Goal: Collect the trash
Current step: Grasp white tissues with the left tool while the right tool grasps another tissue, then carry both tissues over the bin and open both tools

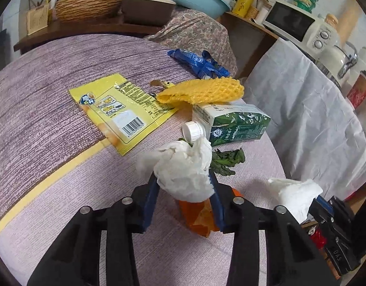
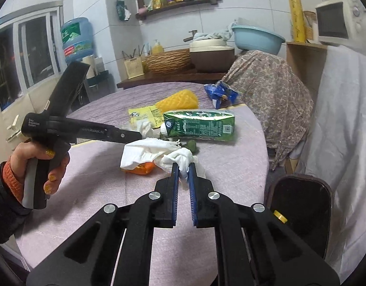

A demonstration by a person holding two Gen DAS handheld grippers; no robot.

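My left gripper (image 1: 184, 178) is shut on a crumpled white tissue (image 1: 183, 169), held just above the round table (image 1: 51, 95). My right gripper (image 2: 184, 166) is shut on another white tissue (image 2: 183, 158); that tissue also shows in the left wrist view (image 1: 295, 191). An orange wrapper (image 1: 198, 217) lies under the left gripper. On the table lie a green carton (image 1: 233, 121) with a white cap (image 1: 192, 131), a yellow foam net (image 1: 202, 90), a yellow packet (image 1: 121, 108), a blue wrapper (image 1: 199, 63) and a wilted green leaf (image 1: 227, 159).
A dark trash bin (image 2: 302, 212) stands by the table's right edge, below my right gripper. A patterned cloth-covered chair (image 2: 266, 90) is behind the table. A white-draped counter (image 1: 302, 109) with a microwave (image 1: 299, 23) is to the right. A shelf with a basket (image 1: 87, 6) is at the back.
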